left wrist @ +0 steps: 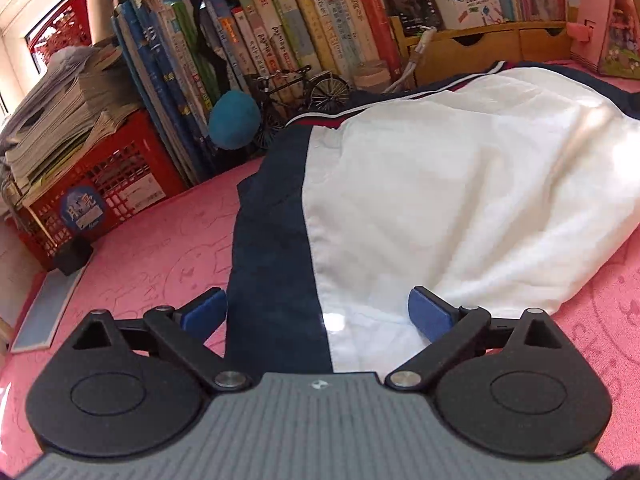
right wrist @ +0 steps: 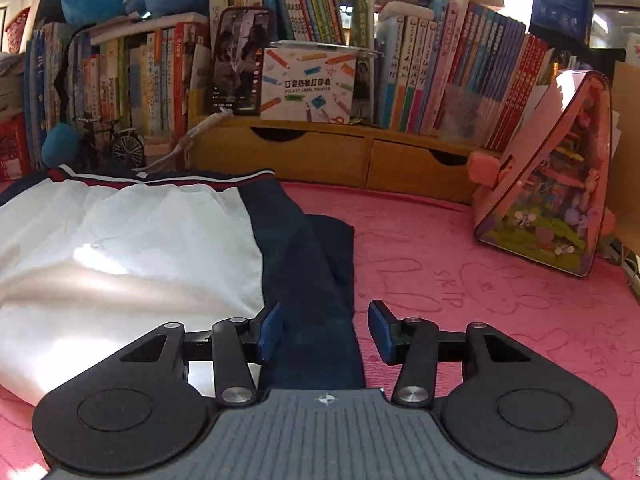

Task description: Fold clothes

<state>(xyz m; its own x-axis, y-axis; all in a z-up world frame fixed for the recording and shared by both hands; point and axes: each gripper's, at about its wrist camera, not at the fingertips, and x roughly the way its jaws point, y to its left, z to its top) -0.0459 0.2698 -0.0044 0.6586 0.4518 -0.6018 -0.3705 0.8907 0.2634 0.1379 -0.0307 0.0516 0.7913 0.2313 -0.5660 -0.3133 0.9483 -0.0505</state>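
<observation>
Left gripper spread wide, straddling the near hem where navy side panel meets white. Right gripper also spread, navy strip between its blue pads, nothing pinched. White-and-navy nylon garment lies flat on the pink embossed mat, long axis running away from both tools toward the striped waistband and wooden drawer shelf.

Matt cloth jacket, embossed pink tablecloth (velvety), wooden drawers
</observation>
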